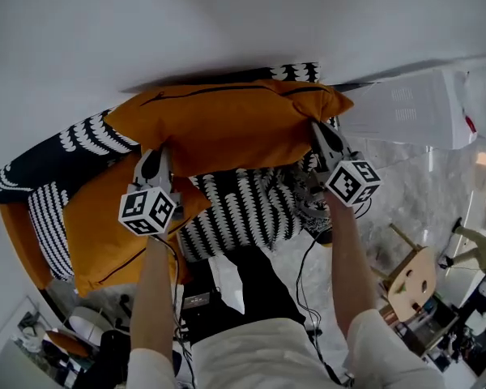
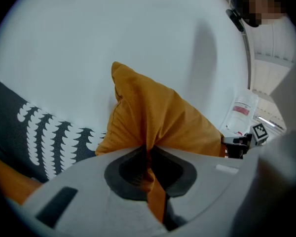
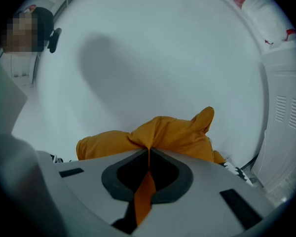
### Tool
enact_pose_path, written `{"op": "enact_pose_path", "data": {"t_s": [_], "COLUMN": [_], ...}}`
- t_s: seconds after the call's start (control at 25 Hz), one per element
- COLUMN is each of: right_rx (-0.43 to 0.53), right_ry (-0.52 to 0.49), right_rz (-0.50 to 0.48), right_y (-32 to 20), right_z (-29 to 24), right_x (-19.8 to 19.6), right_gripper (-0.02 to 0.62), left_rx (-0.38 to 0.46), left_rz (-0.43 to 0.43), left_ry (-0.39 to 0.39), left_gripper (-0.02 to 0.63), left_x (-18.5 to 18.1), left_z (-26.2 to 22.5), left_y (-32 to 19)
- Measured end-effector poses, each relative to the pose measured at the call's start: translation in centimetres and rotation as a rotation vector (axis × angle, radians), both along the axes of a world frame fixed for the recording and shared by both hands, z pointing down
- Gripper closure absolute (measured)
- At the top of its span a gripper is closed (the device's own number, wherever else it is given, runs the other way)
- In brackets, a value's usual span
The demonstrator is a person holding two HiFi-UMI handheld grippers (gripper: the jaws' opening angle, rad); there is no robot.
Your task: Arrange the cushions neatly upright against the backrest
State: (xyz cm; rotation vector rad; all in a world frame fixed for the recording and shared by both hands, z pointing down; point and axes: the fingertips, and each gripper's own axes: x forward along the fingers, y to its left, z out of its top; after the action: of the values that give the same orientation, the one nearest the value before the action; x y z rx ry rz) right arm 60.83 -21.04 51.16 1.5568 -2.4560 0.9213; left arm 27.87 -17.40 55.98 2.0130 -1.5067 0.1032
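At the far left, a black fabric cushion with white toothed stripes (image 1: 32, 173) lies by the plain white wall (image 1: 227, 23). Just nearer to you, a second orange fabric cushion (image 1: 105, 237) lies flat. Your left gripper (image 1: 156, 160) is above that one, its jaws pressed together on a pinched fold of the large orange fabric cushion (image 1: 219, 124) at its left near edge; the left gripper view shows the cloth running down between the pads. You hold this cushion stretched sideways between both grippers, up against the wall, with its zip edge on the far side. Below its middle, nearer to you, lies a white fabric cushion with black toothed stripes (image 1: 243, 209). Your right gripper (image 1: 320, 132) has its jaws clamped on the large cushion's bunched right corner. Further right stand a white slatted appliance (image 1: 413, 108) and, nearer, a pale wooden stool (image 1: 409, 278).
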Motion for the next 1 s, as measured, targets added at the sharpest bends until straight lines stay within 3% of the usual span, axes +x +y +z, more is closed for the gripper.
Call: {"op": "enact_pose_path", "data": {"t_s": [0.12, 0.24, 0.56, 0.88, 1.0], "right_rx": [0.020, 0.018, -0.087, -0.003, 0.012], "right_ry": [0.034, 0.001, -0.071, 0.101, 0.066], "right_rz": [-0.006, 0.005, 0.057, -0.162, -0.205], "right_y": [1.4, 3.4, 3.5, -0.4, -0.9], "right_z": [-0.1, 0.6, 8.2, 5.6, 6.5], "right_x": [0.5, 0.5, -0.5, -4.8, -5.0], "right_gripper": [0.580, 0.580, 0.580, 0.580, 0.580], "left_rx": [-0.014, -0.036, -0.093, -0.178, -0.215], "left_rz": [-0.017, -0.008, 0.089, 0.040, 0.032], "left_ry": [0.041, 0.051, -0.146, -0.188, -0.175], "left_gripper": [0.581, 0.581, 0.580, 0.581, 0.581], "left_x": [0.9, 1.2, 0.9, 1.4, 1.9], "left_z": [1.4, 3.5, 8.0, 11.4, 12.4], "left_y": [0.9, 2.3, 4.7, 7.7, 8.0]}}
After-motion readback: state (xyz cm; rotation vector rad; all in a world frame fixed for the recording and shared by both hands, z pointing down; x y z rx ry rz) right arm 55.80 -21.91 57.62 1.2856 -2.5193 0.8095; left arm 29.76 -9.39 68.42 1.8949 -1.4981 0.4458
